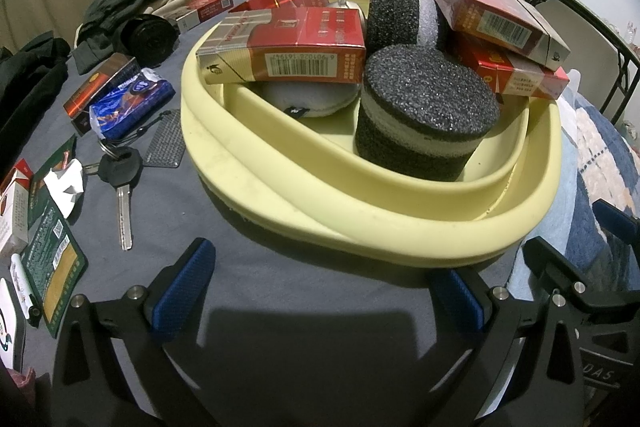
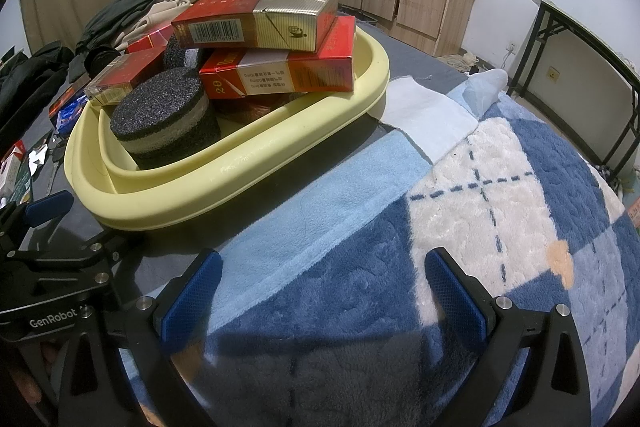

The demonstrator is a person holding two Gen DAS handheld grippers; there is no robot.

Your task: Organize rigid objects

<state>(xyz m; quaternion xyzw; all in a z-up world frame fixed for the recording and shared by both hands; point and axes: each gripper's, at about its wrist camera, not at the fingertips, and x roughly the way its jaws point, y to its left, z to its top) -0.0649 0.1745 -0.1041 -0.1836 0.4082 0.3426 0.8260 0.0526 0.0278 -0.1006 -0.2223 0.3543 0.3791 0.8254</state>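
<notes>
On a bed with a grey sheet [image 1: 248,291] sits a yellow basin [image 1: 400,227] holding red cigarette packs [image 1: 288,47], two black foam cylinders [image 1: 424,107] and what may be a white pad [image 1: 316,99]. Keys [image 1: 120,171] lie beside it. Left hand-held gripper [image 1: 316,299] and right hand-held gripper [image 2: 320,291] both gape wide, empty.

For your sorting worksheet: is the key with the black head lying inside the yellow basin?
No, the key lies on the grey cloth to the left of the yellow basin, outside its rim.
</notes>
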